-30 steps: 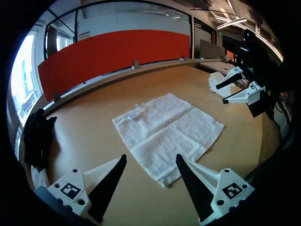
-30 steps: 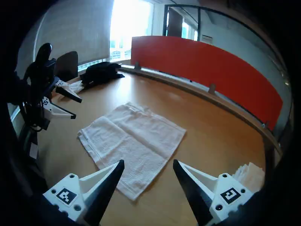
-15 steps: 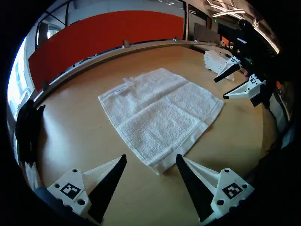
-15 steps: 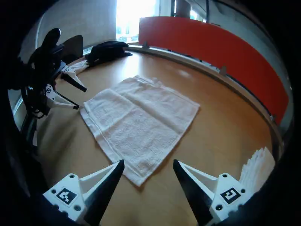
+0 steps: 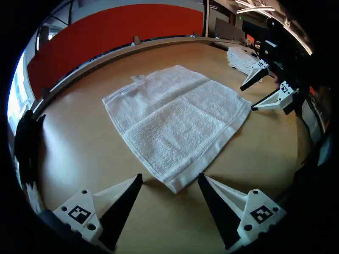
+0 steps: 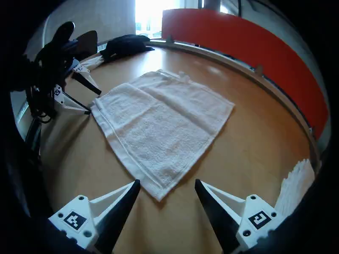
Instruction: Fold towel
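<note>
— What is running along the back of the room?
— A long red partition panel (image 5: 114,29) is standing along the far edge of the light wooden table (image 5: 76,139), propped on small grey brackets (image 5: 136,40).
— Where is the light coming from?
— Daylight is pouring through a window (image 6: 148,15), washing it out to white and glaring off the tabletop. In the left gripper view, ceiling strip lights (image 5: 258,5) are glowing overhead.
— Is anything lying about?
— A black bundle (image 6: 126,43) is lying on the table near the window, and a stack of folded white cloths (image 5: 239,57) is sitting at another edge. A pale grey wall (image 6: 97,17) is standing beside the window.
</note>
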